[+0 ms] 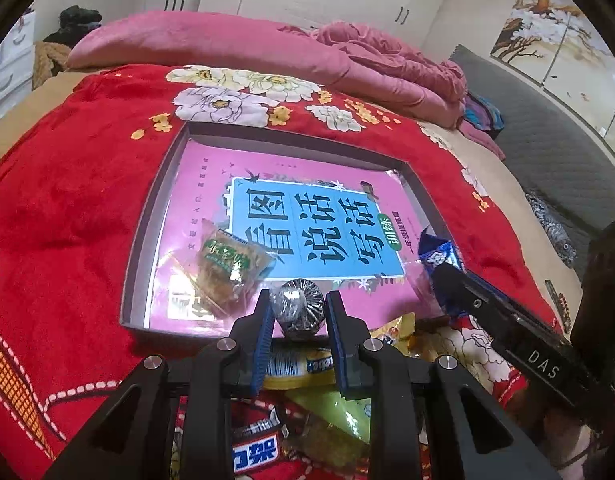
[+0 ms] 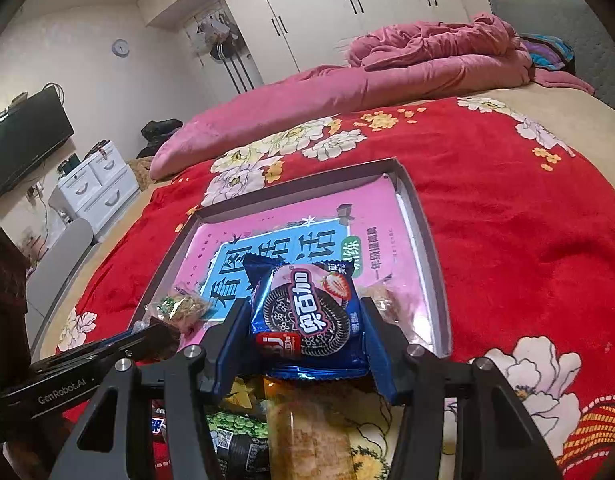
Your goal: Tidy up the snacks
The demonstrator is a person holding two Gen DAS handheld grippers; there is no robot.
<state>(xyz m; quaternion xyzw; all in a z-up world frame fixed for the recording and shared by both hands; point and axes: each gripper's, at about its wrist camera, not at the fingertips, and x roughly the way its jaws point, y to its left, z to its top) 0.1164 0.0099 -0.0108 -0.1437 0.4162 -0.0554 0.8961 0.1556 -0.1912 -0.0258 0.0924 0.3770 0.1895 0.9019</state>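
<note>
Red floral blanket [image 1: 67, 208] under my shallow tray [image 1: 147, 216]; left gripper [image 1: 299, 320] pinches a silver round snack [image 1: 297, 304] at frame bottom; only the right view shows my right gripper [image 2: 303, 320] clamping the Oreo packet [image 2: 307, 316] above the tray's near edge.

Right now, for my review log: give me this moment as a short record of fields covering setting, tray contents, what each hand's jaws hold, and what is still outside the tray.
setting: red floral blanket on a bed
tray: shallow, lined with a pink book cover; holds one clear-wrapped snack
left gripper: jaws around a silver foil-wrapped round snack at the tray's near edge
right gripper: jaws shut on a blue cookie packet, over the tray
outside tray: pile of packets below the grippers
</note>
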